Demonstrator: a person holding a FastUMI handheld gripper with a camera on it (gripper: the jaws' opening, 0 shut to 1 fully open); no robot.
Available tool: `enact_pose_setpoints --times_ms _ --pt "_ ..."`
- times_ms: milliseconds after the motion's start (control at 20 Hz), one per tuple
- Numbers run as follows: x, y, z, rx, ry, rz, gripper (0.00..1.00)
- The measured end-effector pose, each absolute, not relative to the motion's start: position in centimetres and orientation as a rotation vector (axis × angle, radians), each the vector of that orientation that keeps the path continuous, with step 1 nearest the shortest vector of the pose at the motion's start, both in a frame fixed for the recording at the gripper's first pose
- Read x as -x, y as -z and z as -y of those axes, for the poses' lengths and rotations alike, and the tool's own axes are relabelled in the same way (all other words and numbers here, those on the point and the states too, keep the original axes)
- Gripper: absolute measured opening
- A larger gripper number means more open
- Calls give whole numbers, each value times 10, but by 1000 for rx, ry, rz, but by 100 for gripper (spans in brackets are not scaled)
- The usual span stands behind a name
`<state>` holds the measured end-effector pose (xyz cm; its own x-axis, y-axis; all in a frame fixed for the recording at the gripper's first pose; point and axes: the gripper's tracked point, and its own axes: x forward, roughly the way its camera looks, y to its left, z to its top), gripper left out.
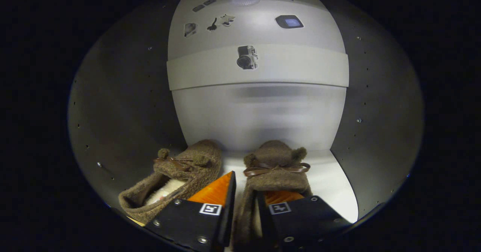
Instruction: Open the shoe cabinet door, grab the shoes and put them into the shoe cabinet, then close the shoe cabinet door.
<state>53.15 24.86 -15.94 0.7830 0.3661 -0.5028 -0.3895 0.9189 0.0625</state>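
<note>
Inside the shoe cabinet [124, 105], two fuzzy brown slippers sit on the white shelf [330, 184]; my gripper [246, 192] seems clamped on the right slipper's [276, 169] side wall, beside the left slipper [176, 180].

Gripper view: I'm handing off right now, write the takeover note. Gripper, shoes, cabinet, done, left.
Gripper: reaching inside the shoe cabinet, fingers closed on the side wall of the right shoe, one finger inside its opening.
Shoes: both brown fuzzy slippers sit on the white shelf, toes toward the back panel; the left shoe lies free beside the gripper.
Done: door open, both shoes inside the cabinet.
Left: release the right shoe, pull the gripper out, close the cabinet door.
</note>
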Motion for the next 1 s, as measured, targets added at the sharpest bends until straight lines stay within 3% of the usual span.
enact_pose_setpoints --times_ms 50,150,500,800,1000 --pt "-530 157 -245 60 -396 -528 43" --pt "-522 153 -243 64 -389 -539 49" --pt "-493 128 -235 56 -346 -525 60" --pt "-446 91 -224 39 -307 -477 81" --pt "-395 65 -213 3 -278 -459 85"
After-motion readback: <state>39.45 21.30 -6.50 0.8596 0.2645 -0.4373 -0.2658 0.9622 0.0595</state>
